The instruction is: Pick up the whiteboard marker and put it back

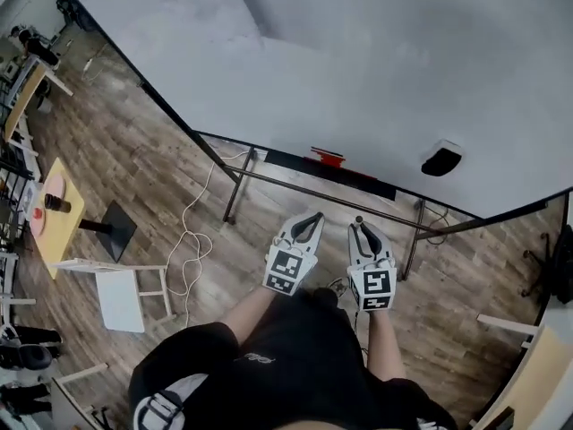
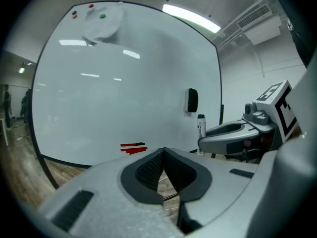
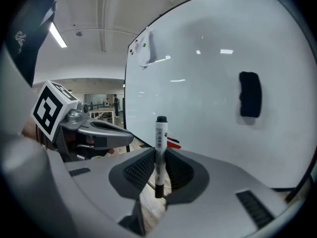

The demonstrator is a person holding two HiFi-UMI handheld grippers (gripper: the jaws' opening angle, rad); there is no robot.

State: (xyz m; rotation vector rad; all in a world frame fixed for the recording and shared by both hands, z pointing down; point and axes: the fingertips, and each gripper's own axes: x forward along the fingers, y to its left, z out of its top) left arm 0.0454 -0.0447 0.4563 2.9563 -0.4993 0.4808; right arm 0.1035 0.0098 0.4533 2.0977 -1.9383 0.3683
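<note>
right gripper (image 3: 158, 156) clamps upright whiteboard marker (image 3: 161, 132)

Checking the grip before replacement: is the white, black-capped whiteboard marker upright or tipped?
Upright: the white, black-capped whiteboard marker stands vertical, clamped in the right gripper, cap upward.

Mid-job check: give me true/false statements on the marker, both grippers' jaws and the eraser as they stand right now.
1. The right gripper is shut on the whiteboard marker. True.
2. The marker lies flat across the jaws. False: it stands upright between them.
3. The left gripper also holds a marker. False: its jaws are together with nothing between them.
4. A black eraser sits on the whiteboard. True.
</note>
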